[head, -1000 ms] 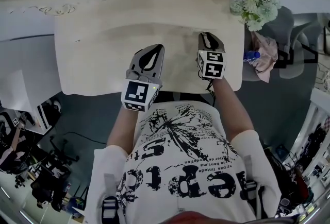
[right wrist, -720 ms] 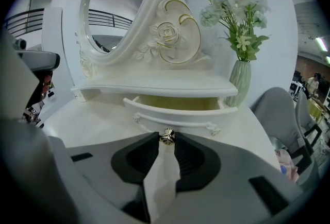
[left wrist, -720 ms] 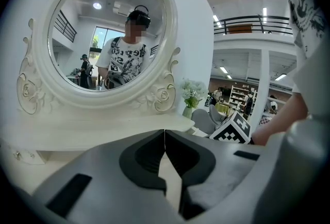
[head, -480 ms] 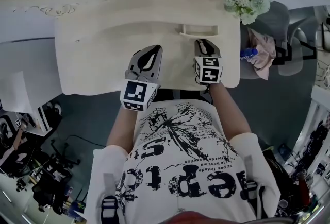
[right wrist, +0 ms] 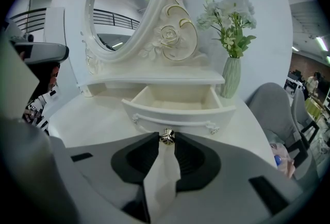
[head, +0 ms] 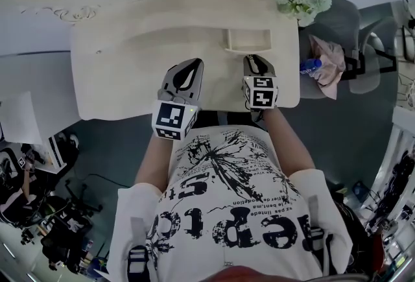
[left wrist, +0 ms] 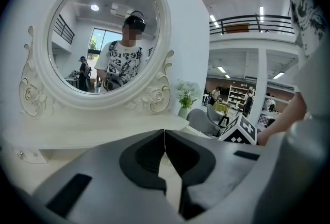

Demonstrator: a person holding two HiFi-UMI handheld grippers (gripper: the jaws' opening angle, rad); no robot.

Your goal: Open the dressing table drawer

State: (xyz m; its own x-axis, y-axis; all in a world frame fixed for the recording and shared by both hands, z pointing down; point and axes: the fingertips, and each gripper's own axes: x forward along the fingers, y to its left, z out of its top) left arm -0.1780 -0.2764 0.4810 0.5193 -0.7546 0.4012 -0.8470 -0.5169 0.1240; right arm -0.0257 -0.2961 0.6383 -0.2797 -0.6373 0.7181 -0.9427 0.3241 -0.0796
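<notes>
We see our right gripper [right wrist: 166,141] with its jaws closed on the small metal knob [right wrist: 166,136]; the drawer [right wrist: 178,107] stands open under the shelf; a vase of flowers [right wrist: 230,76] stands just right of it; the oval mirror [right wrist: 126,6] rises behind; at the right edge sits what seems a grey chair [right wrist: 273,109].

open hall: mezzanine railing [left wrist: 247,21], shelves [left wrist: 238,95]

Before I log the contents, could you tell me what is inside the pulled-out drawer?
The drawer shows only bare pale floor and walls; nothing lies in view. Its front panel hides the nearest strip.
</notes>
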